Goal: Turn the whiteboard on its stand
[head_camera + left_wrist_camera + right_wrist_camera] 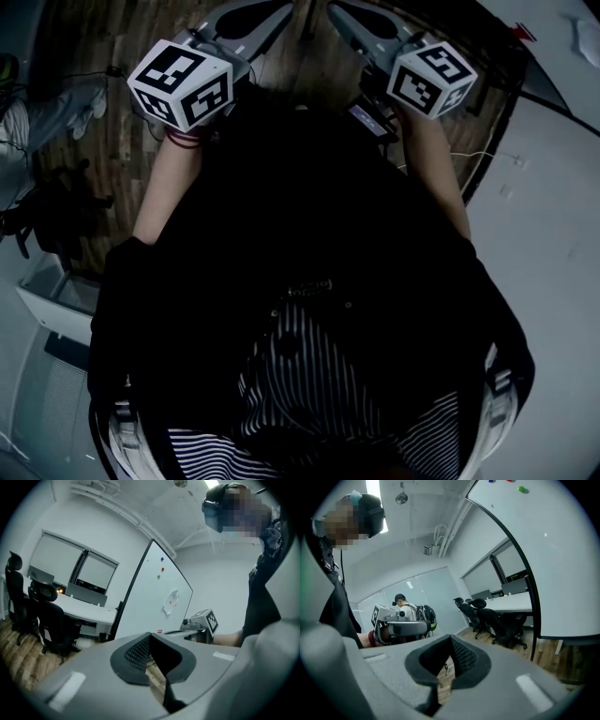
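The whiteboard (154, 592) stands on its black-framed stand, tilted, with coloured magnets and a paper stuck to its face. It fills the right side of the right gripper view (553, 550) and the head view (553, 234). My left gripper (150, 635) is shut with nothing between its jaws, held apart from the board. My right gripper (450, 638) is also shut and empty, with the board's black edge close on its right. In the head view both grippers (284, 9) (335, 9) are held out in front of my body, side by side, touching nothing.
Black office chairs (51, 620) and white desks (89, 609) stand beyond the board on the wooden floor. A person with a backpack (407, 612) stands by a glass wall. Dark bags (47, 216) and a white box (47, 305) lie on the floor at my left.
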Demonstrator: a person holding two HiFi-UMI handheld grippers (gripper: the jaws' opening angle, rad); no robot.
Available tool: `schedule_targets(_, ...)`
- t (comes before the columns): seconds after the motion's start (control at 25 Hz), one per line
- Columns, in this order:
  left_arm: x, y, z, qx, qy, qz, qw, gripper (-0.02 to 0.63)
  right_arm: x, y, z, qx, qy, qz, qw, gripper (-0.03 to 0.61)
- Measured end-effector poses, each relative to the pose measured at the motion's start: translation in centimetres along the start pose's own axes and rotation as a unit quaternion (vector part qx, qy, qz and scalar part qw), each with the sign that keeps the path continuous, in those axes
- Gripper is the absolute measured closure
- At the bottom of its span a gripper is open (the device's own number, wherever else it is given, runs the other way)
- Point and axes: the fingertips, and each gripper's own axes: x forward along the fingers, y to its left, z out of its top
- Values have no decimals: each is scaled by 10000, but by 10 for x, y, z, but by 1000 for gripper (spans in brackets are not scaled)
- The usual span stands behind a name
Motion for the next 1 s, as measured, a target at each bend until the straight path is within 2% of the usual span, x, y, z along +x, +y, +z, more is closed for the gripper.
schedule_targets(0.2, -37, 52, 9, -70, 20, -51, 10000, 611, 60, 15, 11, 29, 86, -126, 9999, 578)
schedule_targets(0.28, -32, 73, 14, -141, 57, -176, 9997, 611, 77, 2, 19, 65, 94, -215, 9997, 578)
schedule_targets(0.44, 3, 117, 34, -528, 178, -513, 9971, 611, 96, -42, 47, 332, -10, -499, 9982, 578)
schedule_targets(0.64, 11, 169, 57, -345, 221, -820, 9958, 611, 136, -64, 68, 318, -57, -925, 9952, 578)
schedule_targets(0.8, 9, 172, 46, -297, 382, -1115, 9926, 611, 132, -59, 61, 321, -49, -1336, 9905, 578)
schedule_targets(1.0, 39, 163, 37, -219, 502, -1480, 9875, 611, 91, -83, 65, 432, -338, -1799, 9822, 578)
